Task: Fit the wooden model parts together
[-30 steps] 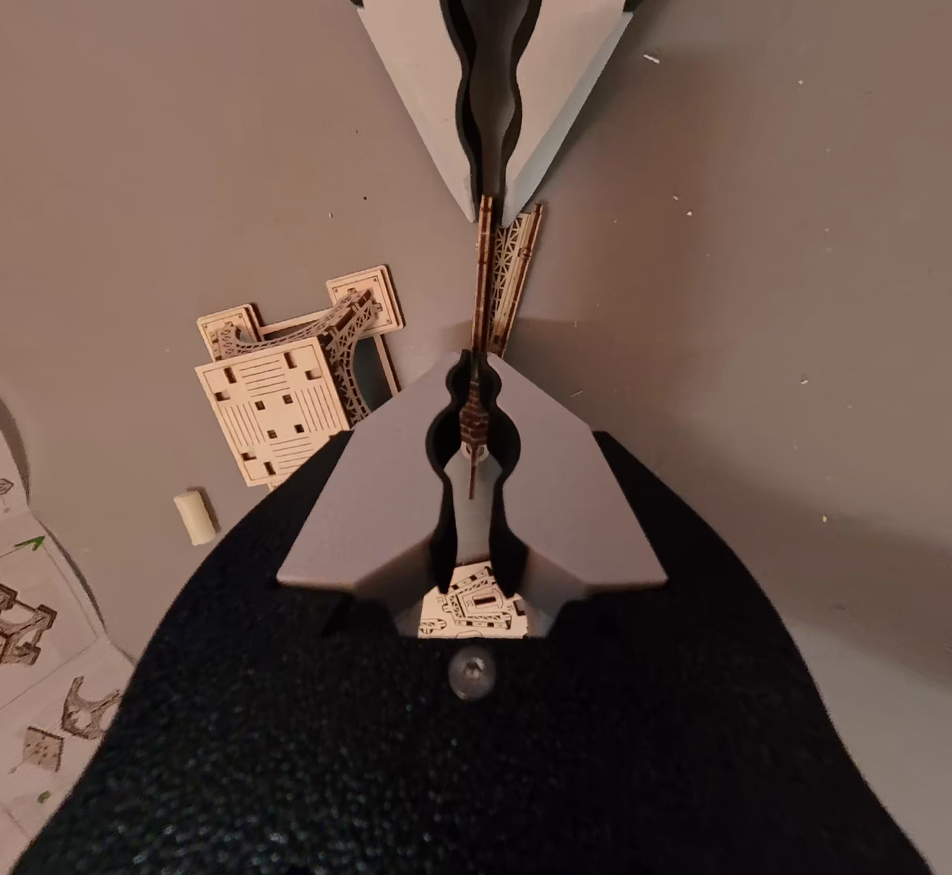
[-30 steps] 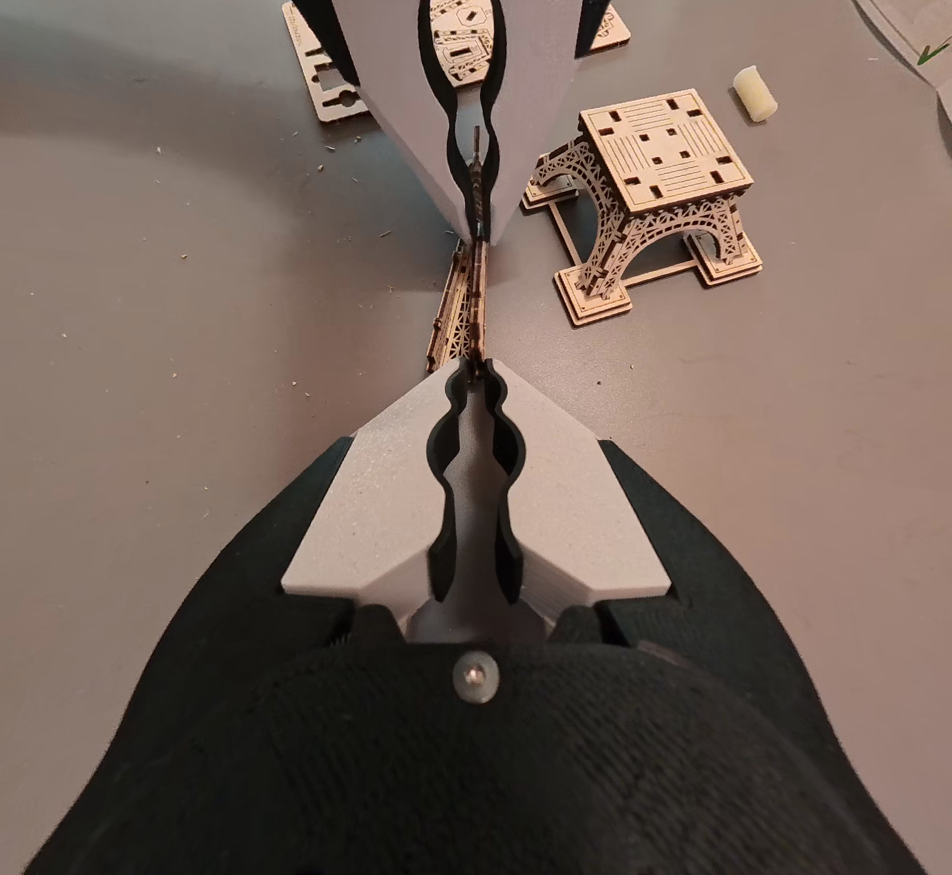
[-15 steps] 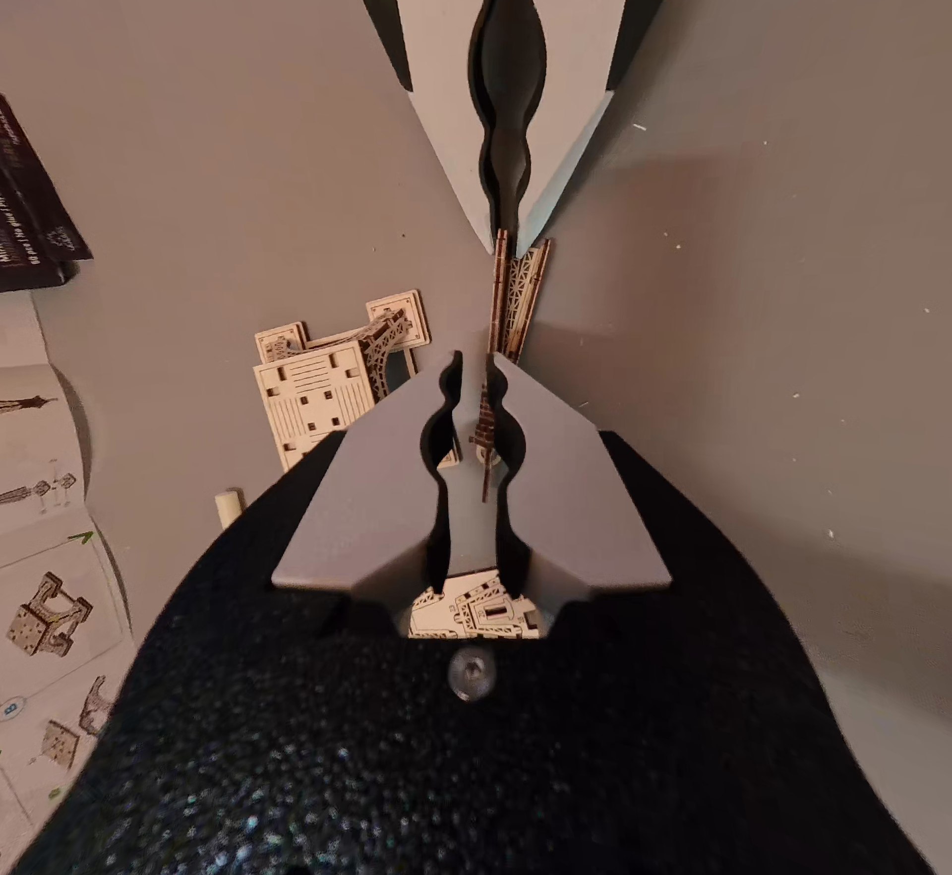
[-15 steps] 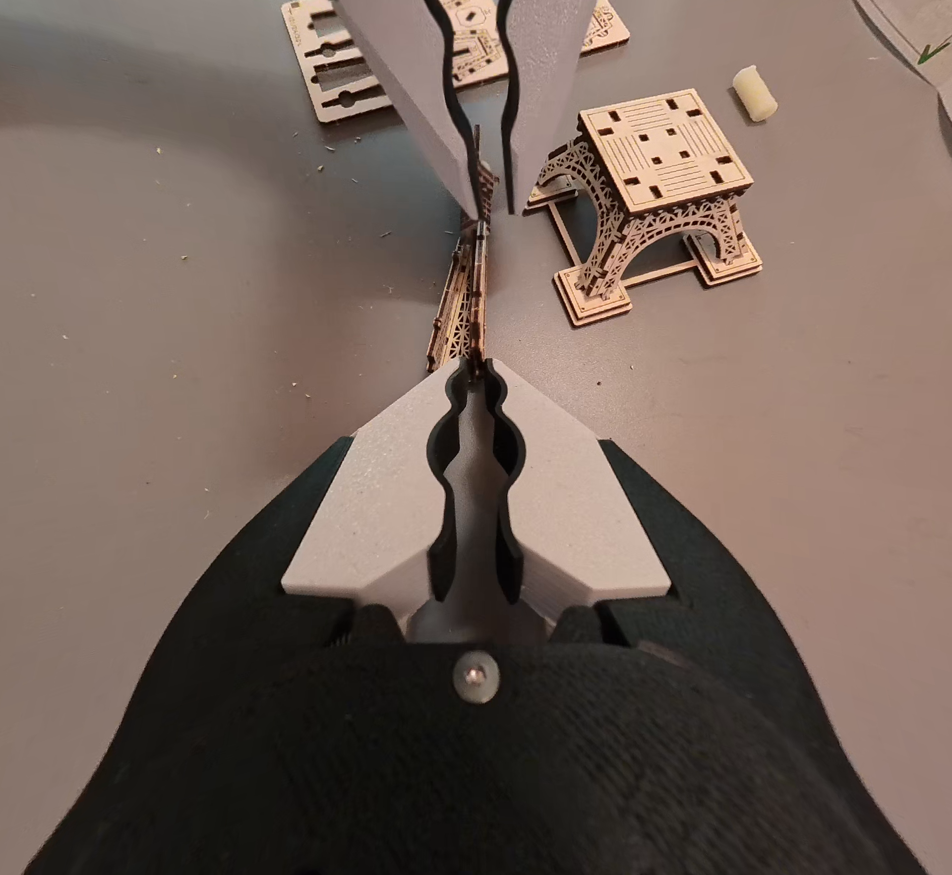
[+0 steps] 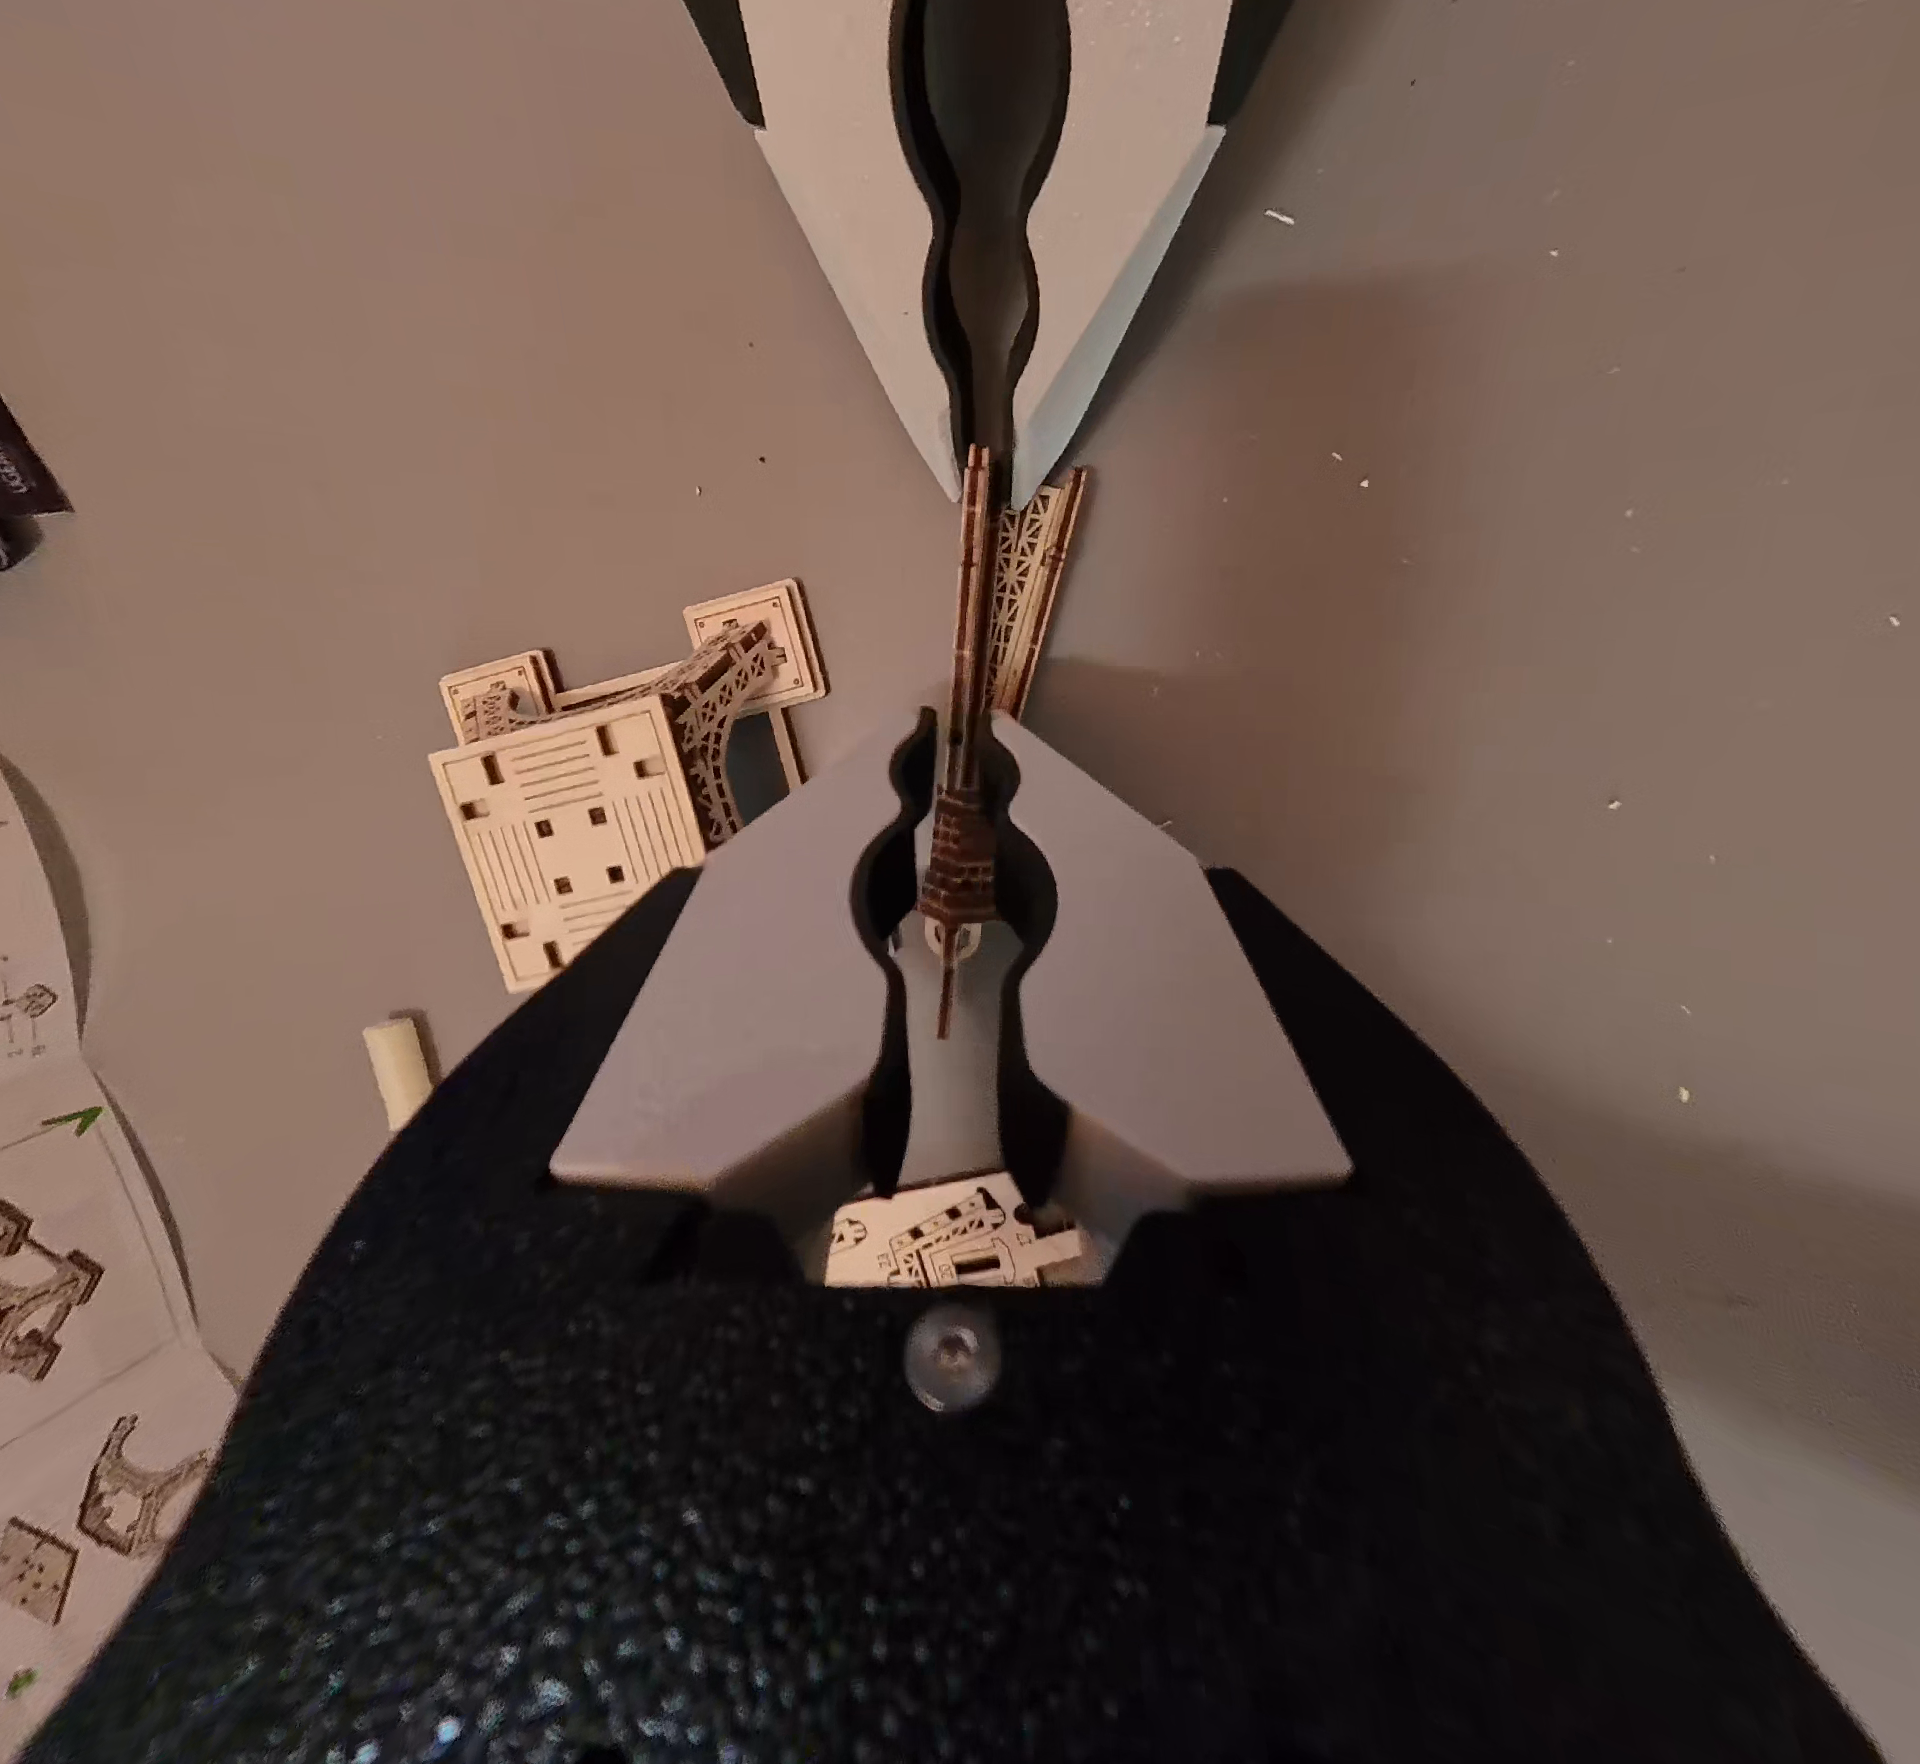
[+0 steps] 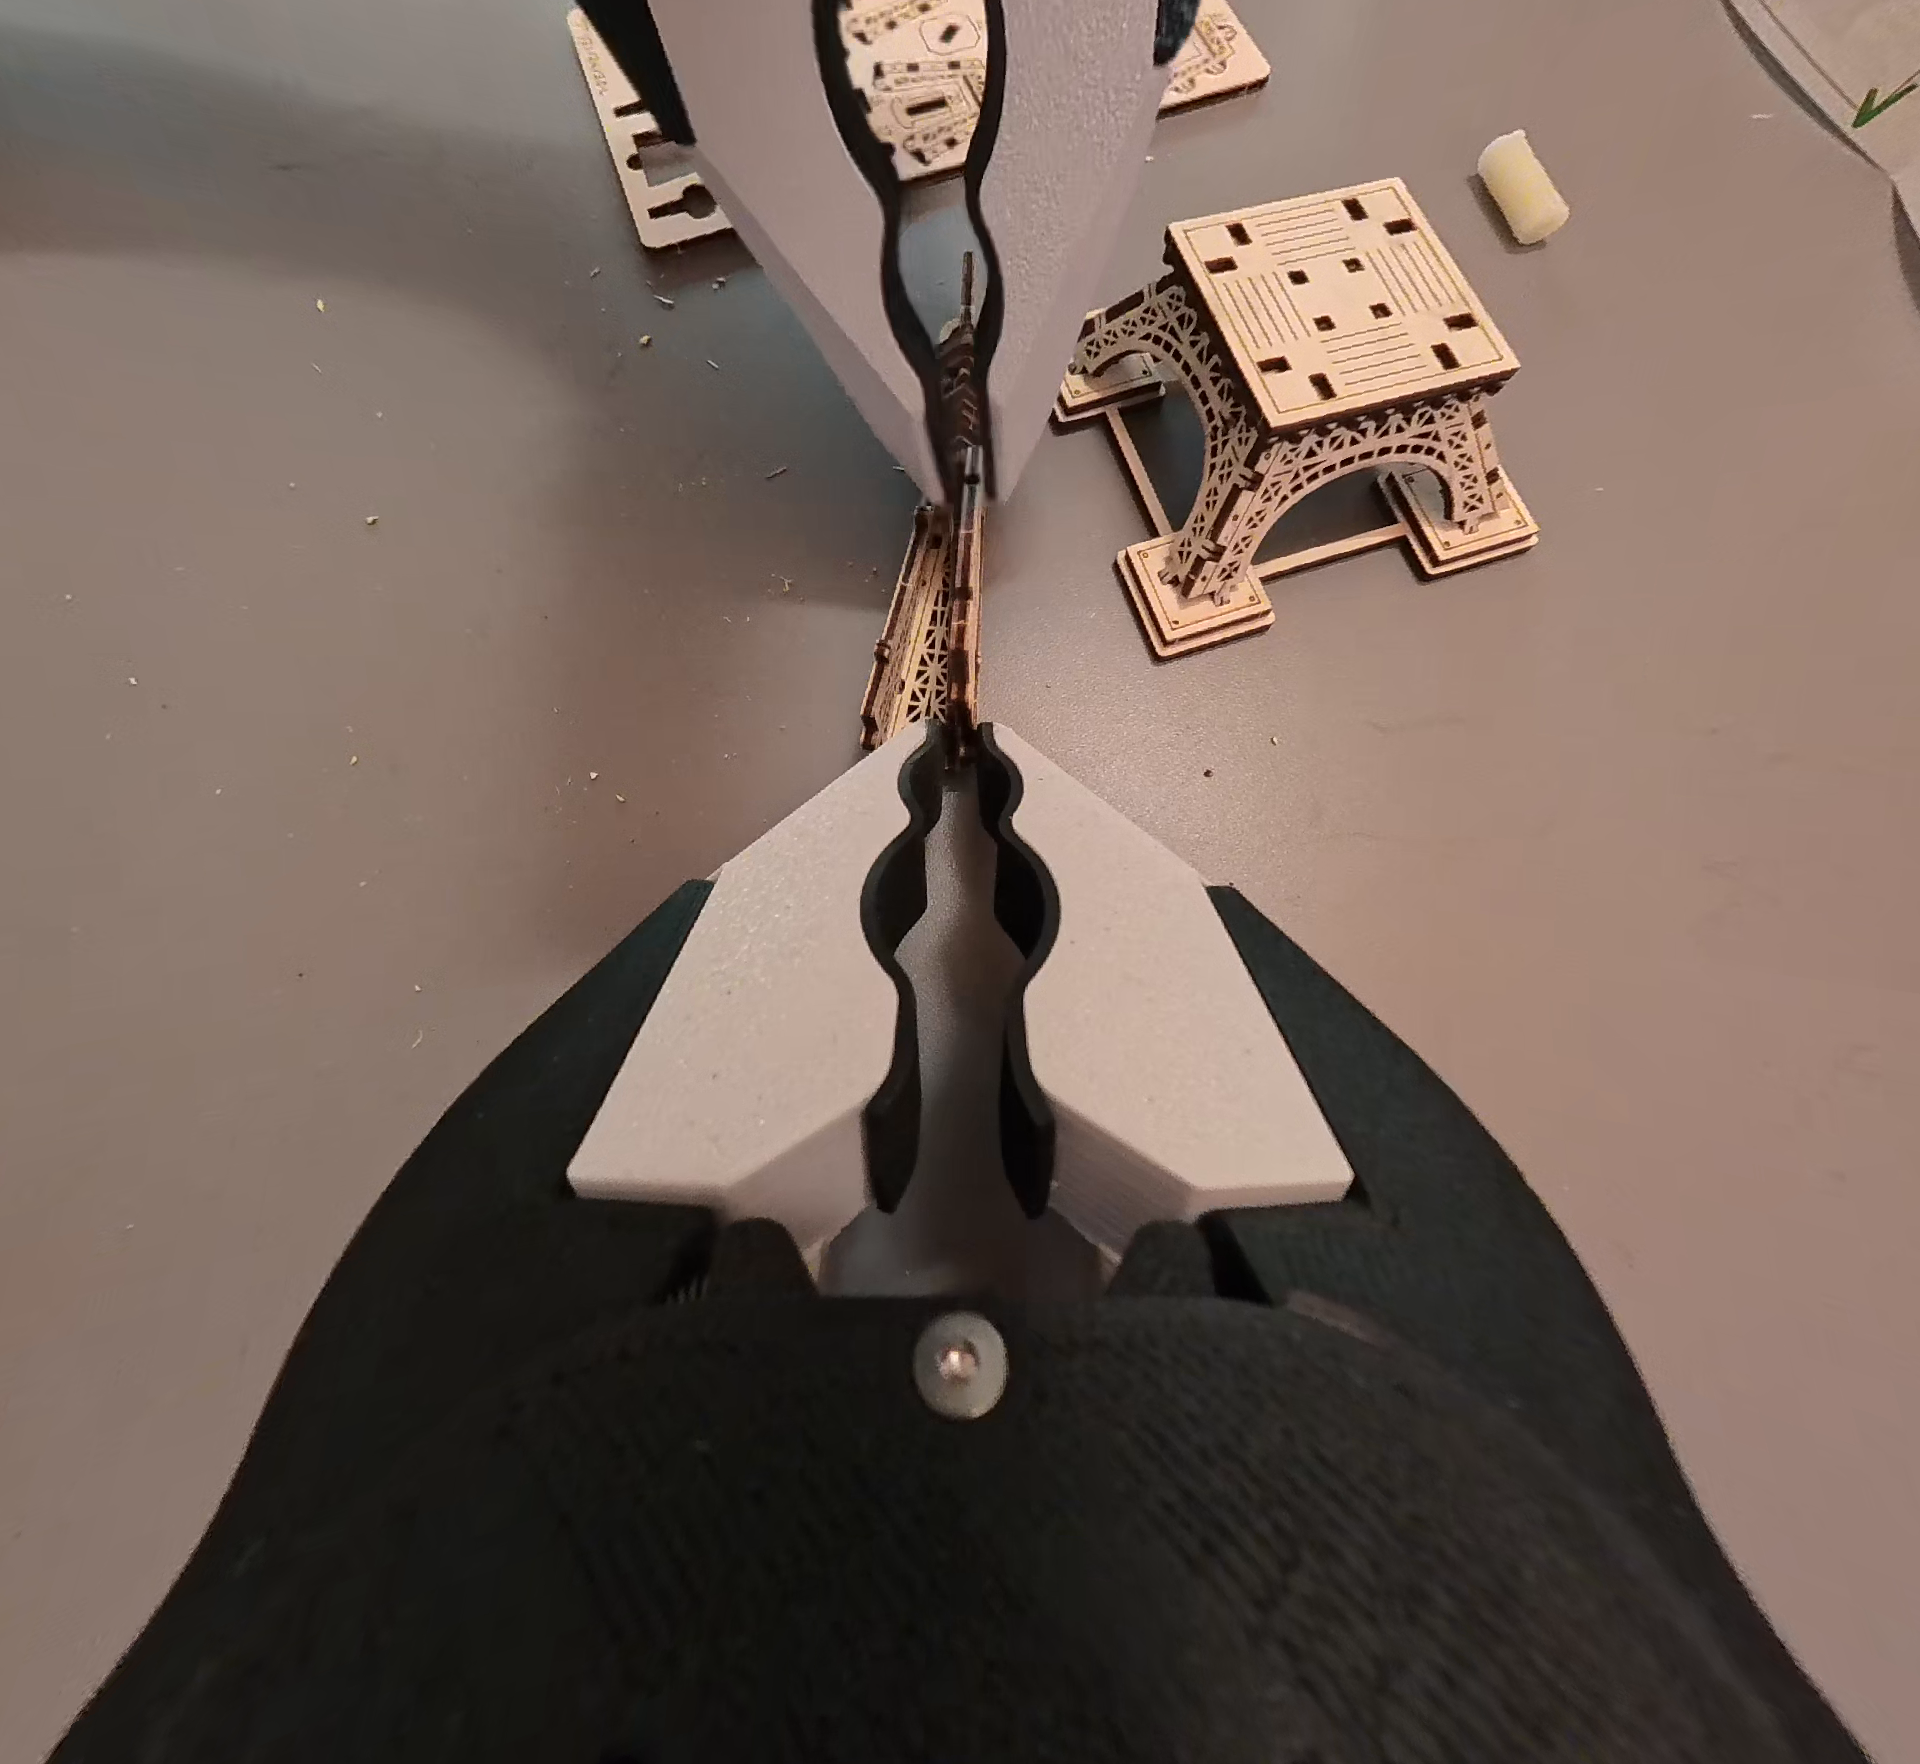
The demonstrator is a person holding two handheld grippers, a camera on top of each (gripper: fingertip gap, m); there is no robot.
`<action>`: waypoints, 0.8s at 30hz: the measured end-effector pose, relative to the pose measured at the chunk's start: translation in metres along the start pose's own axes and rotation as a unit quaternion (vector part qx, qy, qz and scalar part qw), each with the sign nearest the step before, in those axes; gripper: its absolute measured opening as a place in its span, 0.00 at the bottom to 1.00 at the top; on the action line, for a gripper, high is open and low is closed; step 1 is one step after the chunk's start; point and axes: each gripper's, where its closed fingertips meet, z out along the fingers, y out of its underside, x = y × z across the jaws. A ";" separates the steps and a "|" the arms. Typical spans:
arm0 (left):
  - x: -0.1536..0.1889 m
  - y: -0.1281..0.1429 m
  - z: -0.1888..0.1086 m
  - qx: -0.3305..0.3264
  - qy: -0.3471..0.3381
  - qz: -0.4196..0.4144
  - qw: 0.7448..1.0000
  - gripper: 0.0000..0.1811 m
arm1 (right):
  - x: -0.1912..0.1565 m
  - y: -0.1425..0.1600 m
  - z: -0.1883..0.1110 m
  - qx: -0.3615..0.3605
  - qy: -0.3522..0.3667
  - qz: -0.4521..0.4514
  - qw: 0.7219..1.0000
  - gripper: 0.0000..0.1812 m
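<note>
Currently, a slim tapering spire section of laser-cut pale wood lattice was held between both tools, lengthwise along a shared line. The right gripper was clenched on the wide lower end; the left gripper was closed over the narrow upper end, with the dark brown tip and needle seen projecting back between its grey fingers. A thin outer panel appeared to be pressed against the spire body, so the opposed grip was judged to serve as a clamp while tabs were seated; whether the joint was fully home could not be told. The spire was carried above the grey table, not resting on it.

The assembled arched tower base of pale wood, with a slotted square top deck, stood just right of the spire in the right wrist view, near but not touching. Its slots were presumably meant for the spire later. Behind the left gripper lay a punched-out flat wooden parts sheet. A small cream cylinder and printed instruction sheets lay farther off. Wood crumbs were scattered about. Nothing was seen blocking the joint; the tower base was the nearest thing that could be knocked.
</note>
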 end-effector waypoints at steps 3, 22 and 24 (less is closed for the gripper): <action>0.001 -0.003 -0.005 0.025 -0.029 -0.003 0.999 0.08 | 0.000 0.000 0.000 0.000 0.000 0.000 1.000 0.02; 0.003 -0.031 0.023 0.025 -0.003 0.035 0.999 0.01 | 0.000 0.000 0.000 0.000 0.001 -0.002 1.000 0.02; 0.004 -0.031 0.023 0.018 0.005 0.032 0.999 0.01 | 0.000 0.000 0.000 0.000 0.001 -0.002 1.000 0.02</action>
